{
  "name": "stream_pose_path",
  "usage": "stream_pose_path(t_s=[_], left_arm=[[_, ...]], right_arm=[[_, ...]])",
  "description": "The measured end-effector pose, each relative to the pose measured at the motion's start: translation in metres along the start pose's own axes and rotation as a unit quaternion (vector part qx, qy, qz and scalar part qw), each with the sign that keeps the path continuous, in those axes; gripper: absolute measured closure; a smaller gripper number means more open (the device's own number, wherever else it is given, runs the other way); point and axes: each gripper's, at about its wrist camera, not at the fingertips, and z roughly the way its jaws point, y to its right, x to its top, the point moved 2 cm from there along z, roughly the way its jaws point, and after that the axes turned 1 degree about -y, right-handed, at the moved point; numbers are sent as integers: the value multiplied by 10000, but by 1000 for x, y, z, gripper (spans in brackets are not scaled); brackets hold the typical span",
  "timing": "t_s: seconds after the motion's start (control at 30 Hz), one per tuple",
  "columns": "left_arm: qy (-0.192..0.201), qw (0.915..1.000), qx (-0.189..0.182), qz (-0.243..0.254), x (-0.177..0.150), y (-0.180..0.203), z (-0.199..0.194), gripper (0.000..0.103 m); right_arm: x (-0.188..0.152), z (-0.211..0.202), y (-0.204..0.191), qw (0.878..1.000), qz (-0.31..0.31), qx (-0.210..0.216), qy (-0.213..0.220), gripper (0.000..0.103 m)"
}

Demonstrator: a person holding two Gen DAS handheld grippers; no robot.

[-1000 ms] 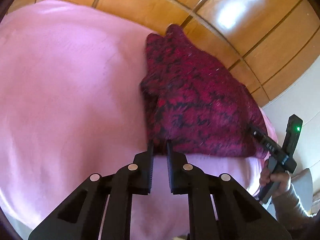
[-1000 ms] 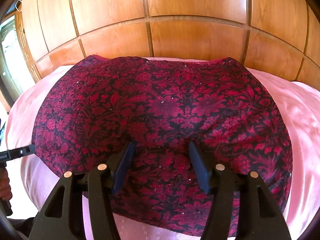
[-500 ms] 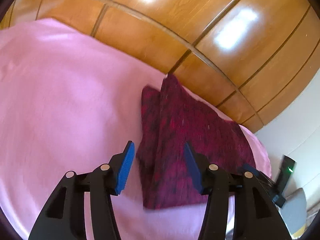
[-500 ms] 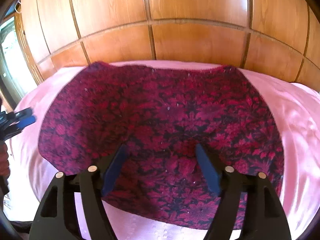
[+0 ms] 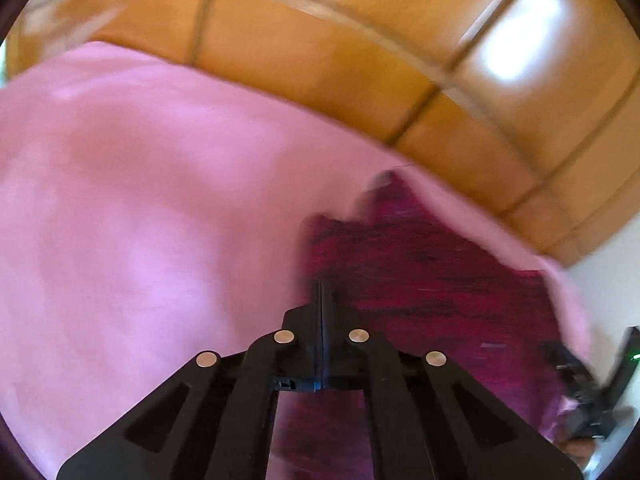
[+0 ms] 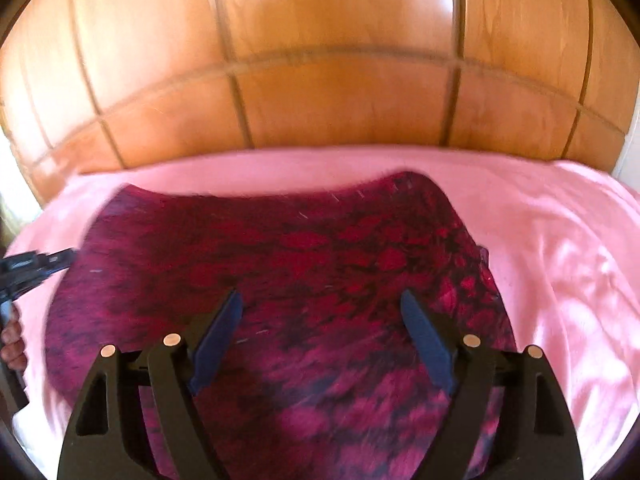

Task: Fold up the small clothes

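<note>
You face a wooden panel wall (image 6: 340,92) of warm orange-brown boards, divided by darker vertical and horizontal grooves into large rectangles. The finish is glossy: bright patches of reflected light (image 5: 516,40) sit on the upper panels in the left wrist view. Below the wall you see a pink bedcover (image 6: 560,248), its far edge meeting the wood, with soft creases and sunlit highlights on its right portion. A plain white wall (image 5: 608,280) adjoins the panelling at the right. Daylight enters at the far left edge (image 6: 6,148) of the right wrist view.
</note>
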Motion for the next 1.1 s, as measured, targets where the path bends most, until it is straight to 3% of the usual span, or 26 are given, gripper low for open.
stream_pose_path(t_s=[0.07,0.1,0.23,0.3,0.33,0.4,0.47,0.6,0.7,0.8,0.87,1.0,1.1], left_arm=[[-406,9989,103,-231,-9,-16,18,103],[-388,9987,62,-336,-15,-23,18,103],[107,9989,273,-361,-17,-27,-13,103],[373,9991,122,-179,-15,-17,-34,103],[431,9990,64,-29,-14,-9,-42,98],[564,9981,-101,246,-13,7,-54,64],[719,9961,-385,341,-13,19,-62,58],[972,9907,-536,787,-13,55,-63,64],[769,9903,-222,1132,-16,70,-48,75],[410,9937,165,1031,-14,59,-15,86],[304,9954,188,894,-11,48,-1,89],[336,9967,183,718,-9,44,-2,89],[597,9927,463,942,-16,55,-21,89]], right_arm=[[0,21,6,9997,27,11,-237,19],[0,27,7,9996,-6,30,-267,17],[0,30,5,9997,-146,-40,-197,16],[-2,29,6,9998,-151,-20,-127,16],[-3,28,5,9998,-147,-20,-108,16],[-5,26,6,9999,-149,-47,-64,16],[-5,27,3,9999,-129,-59,-28,16],[-7,25,4,9999,-149,-65,-7,16],[-8,25,3,9999,-152,-63,-1,16],[-7,24,3,9999,-151,-53,10,16],[-8,24,4,9999,-154,-28,28,15],[-7,25,4,9999,-155,-17,30,15],[-8,25,3,9999,-150,-18,18,15]])
